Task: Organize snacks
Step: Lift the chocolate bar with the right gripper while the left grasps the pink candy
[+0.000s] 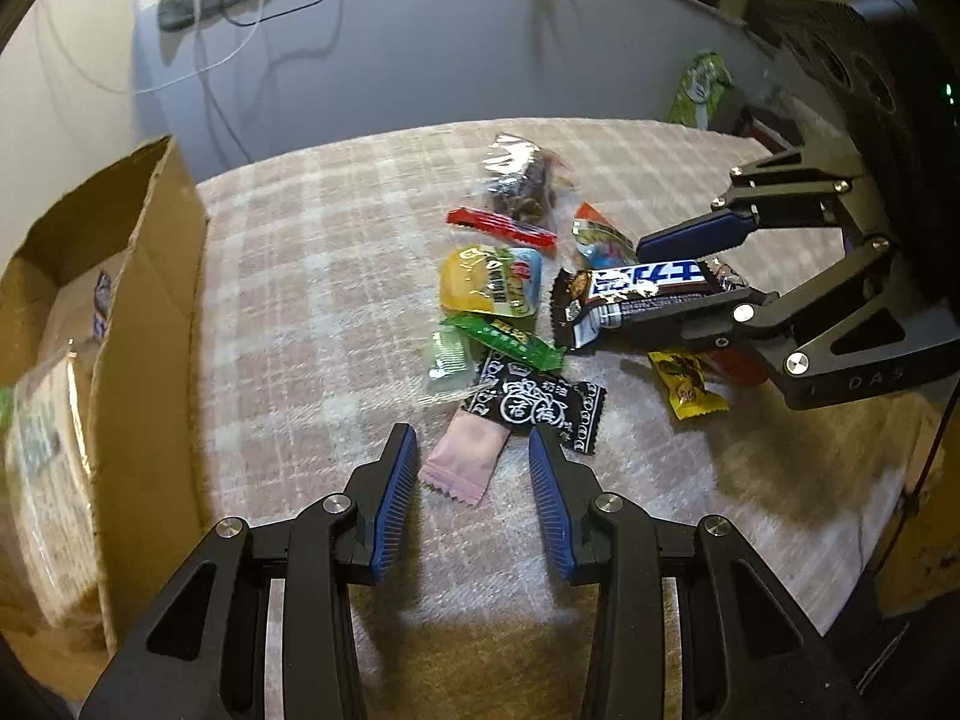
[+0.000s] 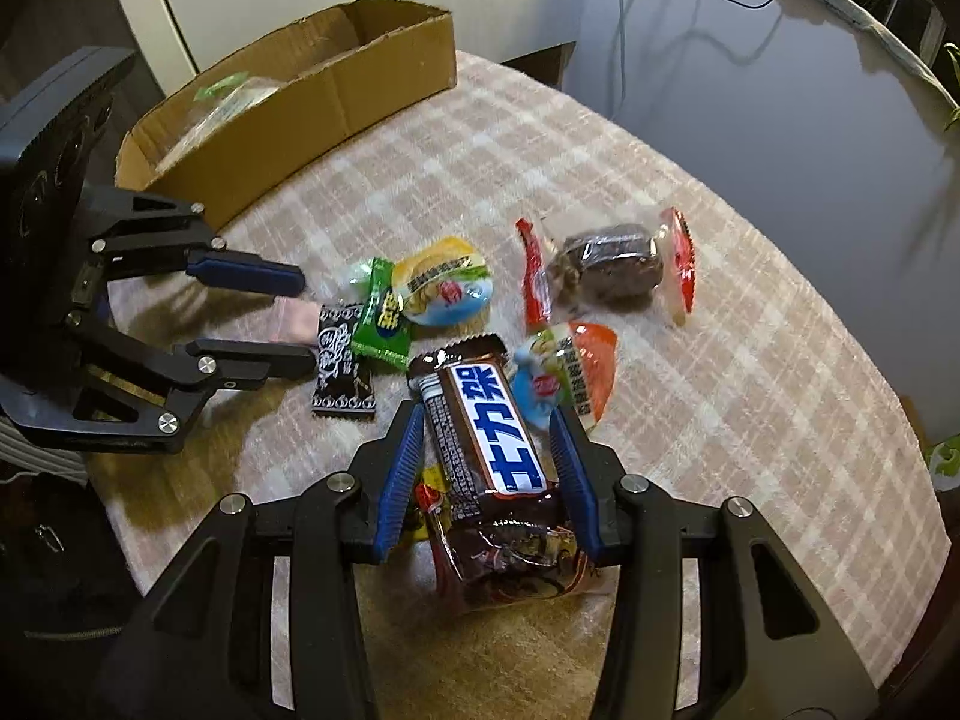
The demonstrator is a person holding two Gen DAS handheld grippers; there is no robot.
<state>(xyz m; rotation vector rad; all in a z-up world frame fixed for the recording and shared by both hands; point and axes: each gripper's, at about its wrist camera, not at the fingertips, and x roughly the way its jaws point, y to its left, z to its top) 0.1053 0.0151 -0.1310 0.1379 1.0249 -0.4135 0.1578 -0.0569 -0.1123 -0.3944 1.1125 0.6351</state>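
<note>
Right gripper (image 2: 489,456) clamped on the chocolate bar (image 2: 486,432) above the table (image 2: 750,372); left gripper (image 1: 474,462), jaws apart, straddling the pink packet (image 1: 465,459), whose slick wrapper may slip out, short of the box (image 1: 150,276).

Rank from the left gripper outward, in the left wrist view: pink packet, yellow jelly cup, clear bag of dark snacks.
1. pink packet, between the left gripper's open fingers.
2. yellow jelly cup, mid-pile ahead.
3. clear bag of dark snacks, far end.
</note>
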